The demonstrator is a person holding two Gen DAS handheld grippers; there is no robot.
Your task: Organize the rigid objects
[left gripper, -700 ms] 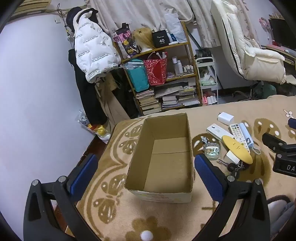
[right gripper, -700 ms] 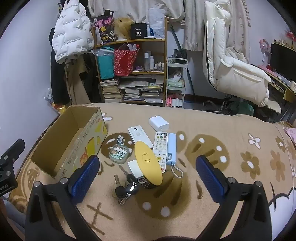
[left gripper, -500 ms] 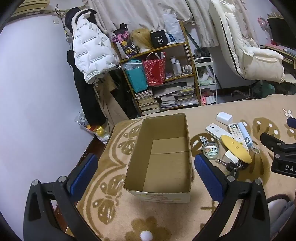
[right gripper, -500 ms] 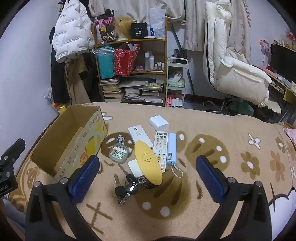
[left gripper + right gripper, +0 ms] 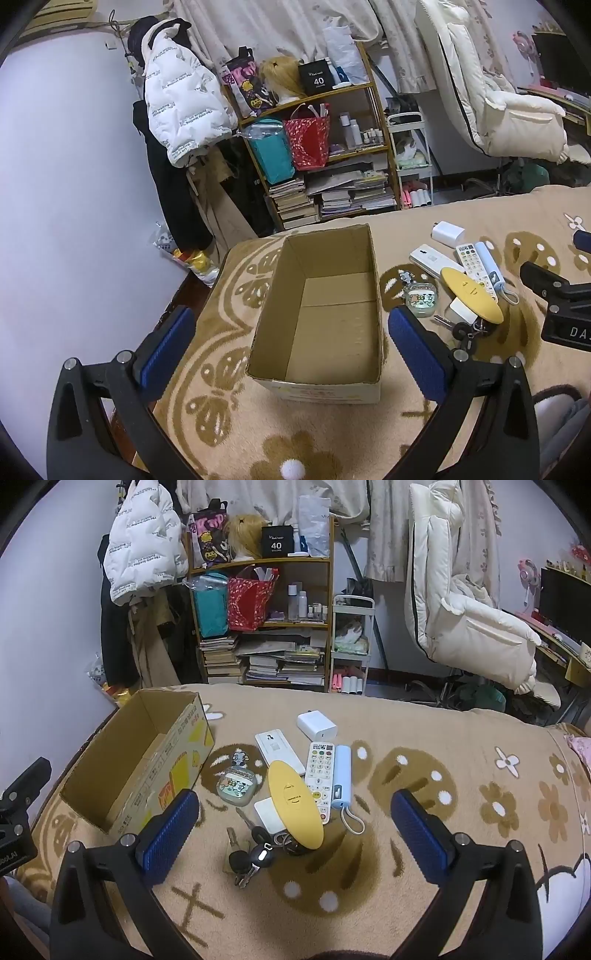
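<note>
Left gripper (image 5: 291, 343) spread wide, holding nothing, hovering over an open cardboard box (image 5: 325, 314) standing on a beige flower-patterned blanket (image 5: 229, 369). Box interior bare in both views. Right gripper (image 5: 295, 827) likewise spread wide and holding nothing, poised above a cluster of small things on the blanket, with the box at ten o'clock. In the cluster, seen from the right wrist: yellow oval disc (image 5: 294, 798) at centre, overlapping a white card (image 5: 266, 814) at its seven o'clock; white remote (image 5: 320, 776) just beside the disc at two o'clock; light blue power bank (image 5: 341, 775) lying alongside the remote; white phone (image 5: 276, 749) at twelve o'clock of the disc; white charger (image 5: 317, 726) farthest away; clear earbud case (image 5: 236, 784) between disc and box; keys (image 5: 251, 860) nearest the gripper, at six o'clock. Behind the bed, a wooden shelf (image 5: 258, 620) crowded with books and bags.
</note>
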